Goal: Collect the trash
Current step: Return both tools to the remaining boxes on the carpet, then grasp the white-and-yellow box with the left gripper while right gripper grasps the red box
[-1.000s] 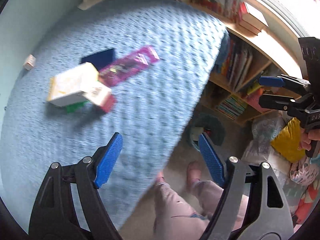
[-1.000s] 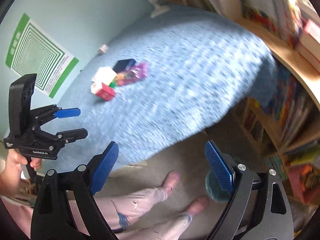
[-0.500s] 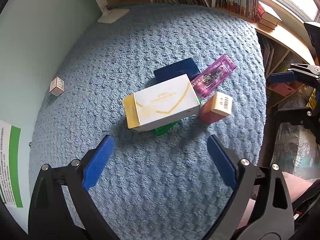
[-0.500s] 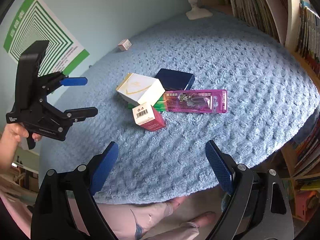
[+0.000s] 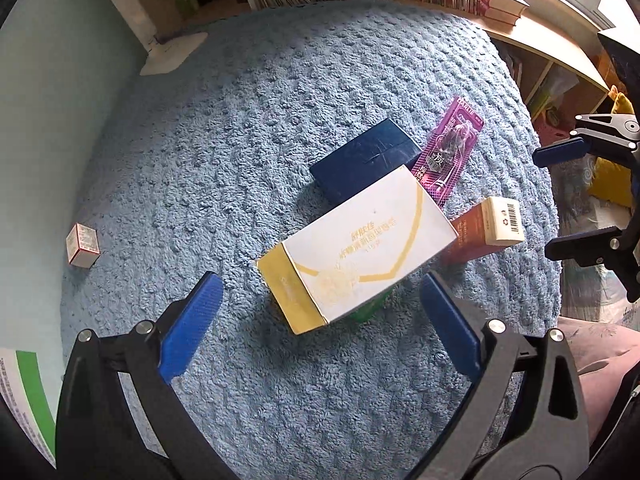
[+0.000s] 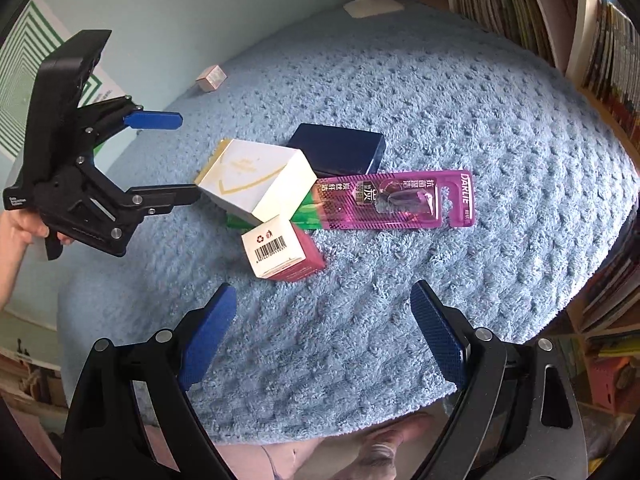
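A pile of packaging lies on the blue fleece surface (image 5: 248, 128): a white and gold box (image 5: 360, 248) on a green pack (image 5: 368, 310), a navy box (image 5: 364, 160), a purple toothbrush pack (image 5: 448, 152) and a red box with a barcode (image 5: 480, 232). My left gripper (image 5: 318, 292) hangs over the white box (image 6: 260, 180), its jaws opening, nothing pressed between them. My right gripper (image 6: 323, 292) stands open just short of the red box (image 6: 280, 252), empty. The left gripper (image 6: 186, 158) shows at the left of the right wrist view.
A small box (image 5: 83, 244) sits alone near the pale wall. A white lamp base (image 5: 172, 52) stands at the far edge. Bookshelves (image 6: 600, 60) line the far and right sides. A person's bare foot (image 6: 384, 440) shows below the surface's near edge.
Both grippers swung from the surface's edge and the floor to above the pile. The left jaws spread wider. The packaging has not moved.
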Motion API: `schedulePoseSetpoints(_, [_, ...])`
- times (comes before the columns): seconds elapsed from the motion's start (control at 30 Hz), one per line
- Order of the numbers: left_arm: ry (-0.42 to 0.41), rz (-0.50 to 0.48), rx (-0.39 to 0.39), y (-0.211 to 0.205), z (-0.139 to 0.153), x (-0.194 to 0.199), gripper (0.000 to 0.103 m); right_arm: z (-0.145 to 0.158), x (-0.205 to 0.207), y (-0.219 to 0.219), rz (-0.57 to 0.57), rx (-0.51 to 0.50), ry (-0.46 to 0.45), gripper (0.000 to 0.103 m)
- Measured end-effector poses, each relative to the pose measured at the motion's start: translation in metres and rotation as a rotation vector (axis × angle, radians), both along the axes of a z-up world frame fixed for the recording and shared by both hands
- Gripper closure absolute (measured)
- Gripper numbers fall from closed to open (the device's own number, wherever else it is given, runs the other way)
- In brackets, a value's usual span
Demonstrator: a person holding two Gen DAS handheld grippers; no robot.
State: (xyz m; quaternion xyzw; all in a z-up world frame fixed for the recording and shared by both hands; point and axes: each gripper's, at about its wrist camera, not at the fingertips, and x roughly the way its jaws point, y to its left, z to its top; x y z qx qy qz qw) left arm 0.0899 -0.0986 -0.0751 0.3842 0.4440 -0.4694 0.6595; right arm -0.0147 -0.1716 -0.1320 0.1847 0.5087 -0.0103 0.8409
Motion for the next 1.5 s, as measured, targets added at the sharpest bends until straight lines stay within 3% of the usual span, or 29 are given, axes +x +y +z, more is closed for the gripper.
schedulePoseSetpoints(0.6, [0.084,-0.249,0.057,-0.033,-0.042,0.002,0.007,-0.029,0.050,0.025,0.014,-0.040,0.045,0.019])
schedulePoseSetpoints(0.8, [0.093,-0.348,0.066,-0.044,-0.051,-0.005,0.008,-0.038,0.064,0.024,-0.009,-0.024,0.054,0.041])
schedulePoseSetpoints(0.97, [0.107,-0.389,0.054,-0.047,-0.051,-0.011,0.021,-0.040,0.059,0.018,-0.018,-0.004,0.056,0.061])
schedulePoseSetpoints(1.2, [0.102,-0.397,0.042,-0.042,-0.050,-0.020,0.037,-0.039,0.040,0.015,-0.025,0.016,0.043,0.075])
schedulePoseSetpoints(1.4, [0.106,-0.362,0.036,-0.034,-0.043,-0.013,0.042,-0.037,0.039,0.008,-0.057,0.035,0.065,0.072])
schedulePoseSetpoints(1.5, [0.105,-0.335,0.030,-0.031,-0.039,-0.010,0.042,-0.037,0.036,0.002,-0.074,0.051,0.073,0.061])
